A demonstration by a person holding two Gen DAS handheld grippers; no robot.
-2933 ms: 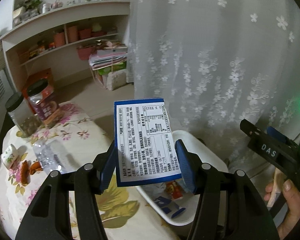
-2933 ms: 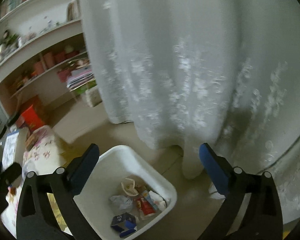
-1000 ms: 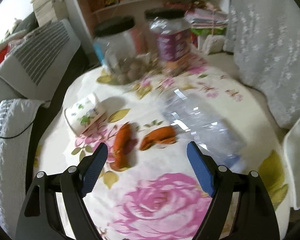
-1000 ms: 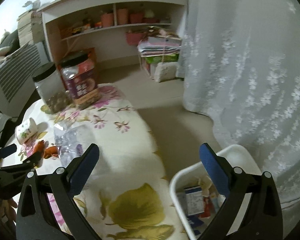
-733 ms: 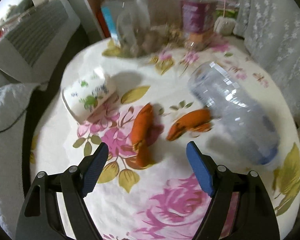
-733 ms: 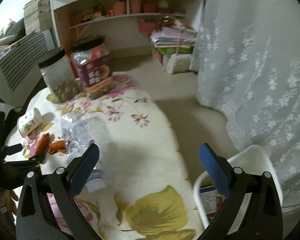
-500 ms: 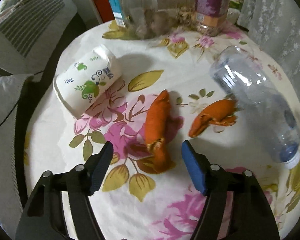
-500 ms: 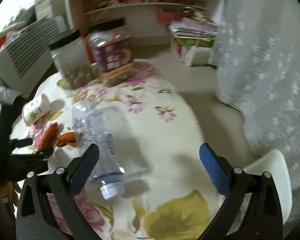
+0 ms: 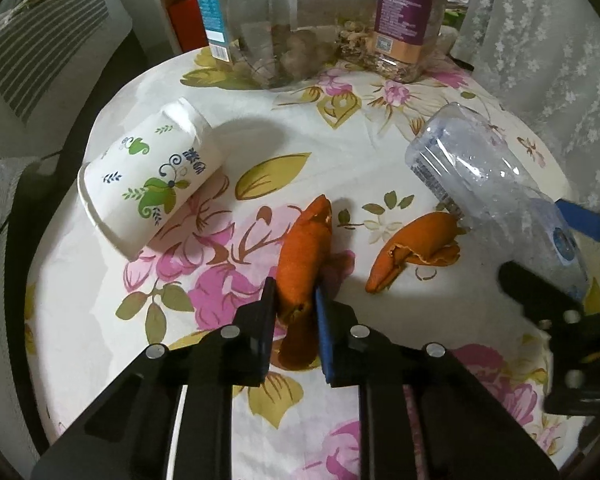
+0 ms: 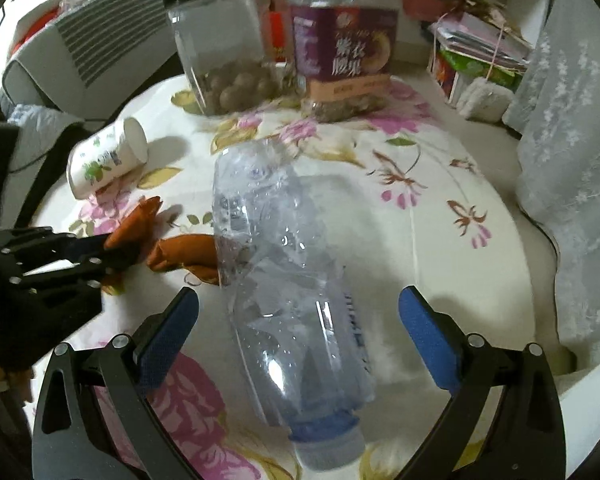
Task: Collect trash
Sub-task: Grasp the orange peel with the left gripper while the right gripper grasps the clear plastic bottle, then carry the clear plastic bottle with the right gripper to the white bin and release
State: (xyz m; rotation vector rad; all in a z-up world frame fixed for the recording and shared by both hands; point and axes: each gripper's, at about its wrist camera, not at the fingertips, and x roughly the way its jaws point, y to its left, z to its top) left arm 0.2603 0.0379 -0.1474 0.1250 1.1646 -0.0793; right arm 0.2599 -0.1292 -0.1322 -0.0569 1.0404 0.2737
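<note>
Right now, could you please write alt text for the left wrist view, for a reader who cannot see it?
The left claw is shut on an orange peel on a floral tablecloth. A second peel and a clear plastic bottle lie to its right, a tipped paper cup to its left, and two jars behind.

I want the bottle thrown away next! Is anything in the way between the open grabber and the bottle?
Nothing visible is. The right gripper is open with the plastic bottle lying between its fingers. The nearest orange peel touches the bottle's far left side, outside the fingers.
</note>
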